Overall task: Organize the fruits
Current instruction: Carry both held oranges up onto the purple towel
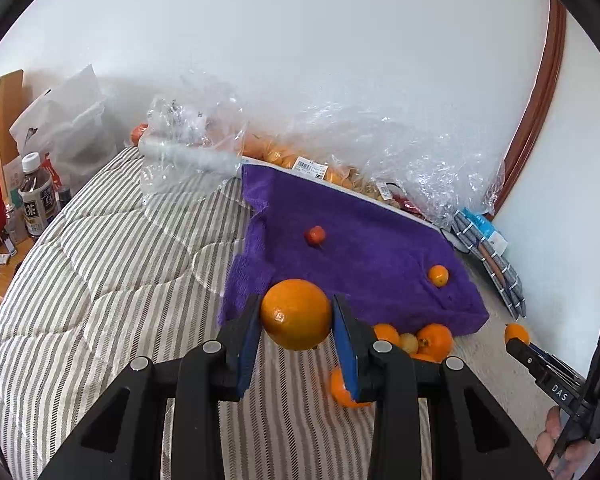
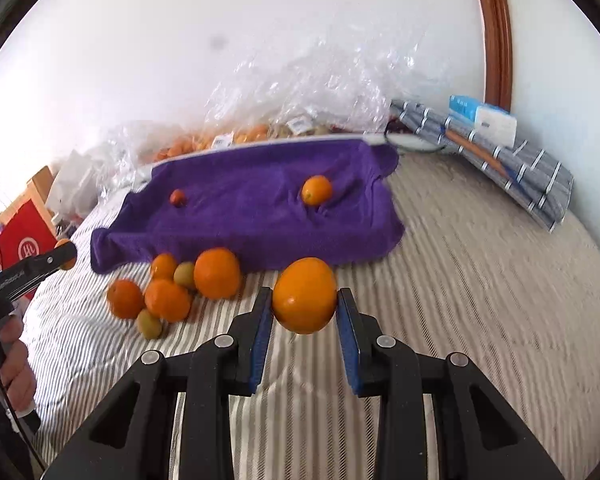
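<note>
The left gripper (image 1: 296, 316) is closed on a round orange citrus fruit (image 1: 296, 314), blue pads pressing both its sides above the striped grey-and-cream bedcover (image 1: 100, 280). Ahead of it lies the purple terry towel (image 1: 360, 248), bearing a small red fruit (image 1: 315, 235) and a small orange one (image 1: 438, 275). The right gripper (image 2: 305, 306) likewise clamps a second round orange fruit (image 2: 305, 295); loose oranges (image 2: 216, 274) sit to its left.
</note>
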Available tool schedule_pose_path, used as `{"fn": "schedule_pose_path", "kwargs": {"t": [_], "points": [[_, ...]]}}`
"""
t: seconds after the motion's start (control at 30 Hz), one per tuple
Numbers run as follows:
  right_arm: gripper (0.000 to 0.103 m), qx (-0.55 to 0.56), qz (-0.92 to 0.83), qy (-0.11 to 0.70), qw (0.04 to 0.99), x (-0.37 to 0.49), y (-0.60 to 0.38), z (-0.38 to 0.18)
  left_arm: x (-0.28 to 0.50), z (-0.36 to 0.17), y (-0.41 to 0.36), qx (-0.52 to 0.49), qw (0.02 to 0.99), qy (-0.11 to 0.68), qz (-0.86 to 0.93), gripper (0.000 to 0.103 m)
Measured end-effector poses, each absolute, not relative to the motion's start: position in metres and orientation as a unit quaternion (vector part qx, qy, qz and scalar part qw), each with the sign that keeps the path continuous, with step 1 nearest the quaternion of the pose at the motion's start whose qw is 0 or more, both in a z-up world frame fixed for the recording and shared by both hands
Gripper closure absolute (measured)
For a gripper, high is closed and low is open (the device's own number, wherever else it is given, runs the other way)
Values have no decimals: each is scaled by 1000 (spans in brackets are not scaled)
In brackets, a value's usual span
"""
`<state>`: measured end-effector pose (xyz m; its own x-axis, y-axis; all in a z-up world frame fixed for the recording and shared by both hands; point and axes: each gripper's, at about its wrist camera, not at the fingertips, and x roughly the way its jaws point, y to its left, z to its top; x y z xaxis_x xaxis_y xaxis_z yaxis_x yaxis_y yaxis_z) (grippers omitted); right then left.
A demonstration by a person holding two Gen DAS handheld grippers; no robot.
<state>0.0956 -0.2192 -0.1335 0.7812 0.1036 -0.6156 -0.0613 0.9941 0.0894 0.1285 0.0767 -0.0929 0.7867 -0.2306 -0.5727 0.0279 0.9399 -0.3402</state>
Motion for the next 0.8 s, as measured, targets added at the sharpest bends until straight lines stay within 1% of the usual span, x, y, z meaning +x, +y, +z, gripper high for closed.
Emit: {"fn": "schedule_pose_path", "kwargs": {"t": [0.2, 0.43, 0.57, 0.8], "points": [[71, 35, 37, 296, 954, 132, -231, -101, 164, -67, 64, -133, 942, 304, -52, 70], [71, 52, 43, 277, 959, 181, -232, -85, 215, -70, 57, -142, 939, 311, -47, 70], [71, 50, 42, 279, 958, 204, -230, -90, 240, -81, 53, -140, 936, 322, -27, 70], [71, 61, 28, 320, 945, 234, -235, -129, 262, -112, 44, -126, 929, 347, -8, 70]]}}
